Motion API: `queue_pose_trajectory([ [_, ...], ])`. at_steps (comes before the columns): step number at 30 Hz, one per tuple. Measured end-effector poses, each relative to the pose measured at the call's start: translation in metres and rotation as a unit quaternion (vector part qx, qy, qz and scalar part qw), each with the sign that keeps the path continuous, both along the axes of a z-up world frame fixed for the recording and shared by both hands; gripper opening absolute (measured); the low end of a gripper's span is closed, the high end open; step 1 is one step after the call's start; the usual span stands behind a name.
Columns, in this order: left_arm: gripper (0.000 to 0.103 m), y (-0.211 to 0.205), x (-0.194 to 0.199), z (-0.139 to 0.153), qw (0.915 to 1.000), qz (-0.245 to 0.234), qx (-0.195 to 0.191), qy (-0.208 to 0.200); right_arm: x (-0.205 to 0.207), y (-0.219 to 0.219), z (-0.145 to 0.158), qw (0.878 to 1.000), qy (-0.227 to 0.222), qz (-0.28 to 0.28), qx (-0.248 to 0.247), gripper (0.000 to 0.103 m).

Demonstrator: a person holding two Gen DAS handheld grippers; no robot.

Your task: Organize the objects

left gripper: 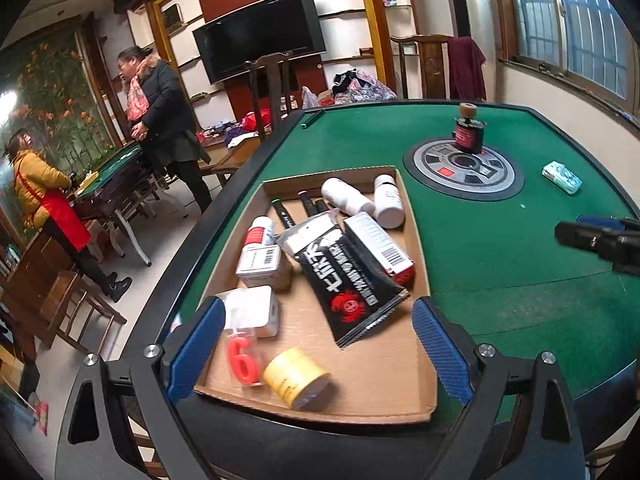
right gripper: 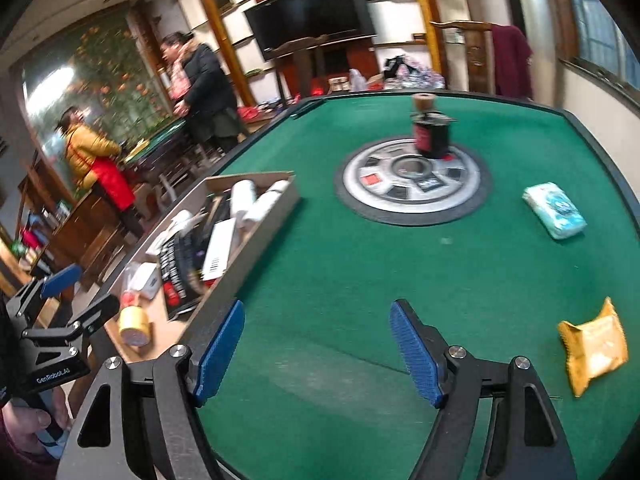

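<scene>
Objects: most lie in a shallow cardboard tray [left gripper: 420, 264] at the left edge of a green felt table [left gripper: 500, 248]. Tray contents, left wrist view: yellow tape roll [left gripper: 296, 378] at near edge; red "6" candle pack [left gripper: 242, 356] just beside it; white box [left gripper: 260, 308] behind; barcoded box [left gripper: 262, 266] w/ a red-and-white bottle [left gripper: 260, 232] touching its far side; black crab-logo pouch [left gripper: 346, 280] lying diagonally across centre; striped box [left gripper: 380, 246] touching its right side; two white bottles [left gripper: 346, 198] [left gripper: 388, 200] on their sides at far end; dark pens [left gripper: 308, 204] next to them.

Left claw [left gripper: 320, 350]: wide open, blue pads [left gripper: 440, 352] spread either side of tray's near end, holding nothing; whether pads touch tray rim can't be told.

Right claw [right gripper: 316, 350]: wide open, nothing between pads, over bare felt just right of tray [right gripper: 256, 256]; contact w/ felt unclear (view blurred).

Loose on felt, right wrist view: orange snack packet [right gripper: 594, 346] near-right of right claw; tissue pack [right gripper: 554, 210] farther back, well apart from tray; dark jar w/ cork-coloured top [right gripper: 432, 132] upright on far rim of round centre panel [right gripper: 412, 192].

Bkgd: TV [left gripper: 260, 36], two people [left gripper: 168, 120] at another table.
</scene>
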State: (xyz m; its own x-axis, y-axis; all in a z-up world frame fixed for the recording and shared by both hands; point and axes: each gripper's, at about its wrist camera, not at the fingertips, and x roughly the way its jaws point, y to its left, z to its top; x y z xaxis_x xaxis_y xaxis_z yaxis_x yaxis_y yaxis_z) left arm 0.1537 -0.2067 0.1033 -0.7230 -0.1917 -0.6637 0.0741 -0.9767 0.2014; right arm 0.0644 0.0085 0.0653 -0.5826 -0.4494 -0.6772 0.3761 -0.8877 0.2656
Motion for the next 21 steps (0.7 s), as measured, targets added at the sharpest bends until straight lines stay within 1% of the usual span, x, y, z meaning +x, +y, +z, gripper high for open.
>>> queue_pose_trajectory([
  [5, 0.094, 0.012, -0.007, -0.003, 0.9998, -0.014, -0.004, -0.011, -0.009, 0.037, -0.002, 0.999, -0.004, -0.037, -0.01, 0.081],
  [8, 0.094, 0.019, -0.011, -0.004, 0.9993, -0.03, 0.012, -0.021, -0.015, 0.063, -0.001, 0.998, -0.001, -0.062, -0.012, 0.081],
  [12, 0.094, 0.026, -0.014, -0.007, 0.9982, -0.046, 0.029, -0.025, -0.032, 0.112, 0.007, 0.992, 0.009, -0.126, -0.005, 0.082],
  [15, 0.094, 0.033, -0.017, -0.012, 0.9972, -0.059, 0.036, -0.031, -0.055, 0.158, 0.012, 0.982, 0.005, -0.189, 0.002, 0.084],
  [17, 0.094, 0.037, -0.019, -0.015, 0.9964, -0.066, 0.04, -0.036, -0.071, 0.177, 0.012, 0.977, -0.008, -0.214, -0.005, 0.084],
  [19, 0.094, 0.041, -0.02, -0.018, 0.9957, -0.073, 0.041, -0.04, -0.093, 0.19, 0.009, 0.974, -0.025, -0.227, 0.0, 0.084],
  [21, 0.094, 0.043, -0.021, -0.02, 0.9954, -0.076, 0.041, -0.042, -0.112, 0.189, 0.006, 0.973, -0.031, -0.228, 0.023, 0.084],
])
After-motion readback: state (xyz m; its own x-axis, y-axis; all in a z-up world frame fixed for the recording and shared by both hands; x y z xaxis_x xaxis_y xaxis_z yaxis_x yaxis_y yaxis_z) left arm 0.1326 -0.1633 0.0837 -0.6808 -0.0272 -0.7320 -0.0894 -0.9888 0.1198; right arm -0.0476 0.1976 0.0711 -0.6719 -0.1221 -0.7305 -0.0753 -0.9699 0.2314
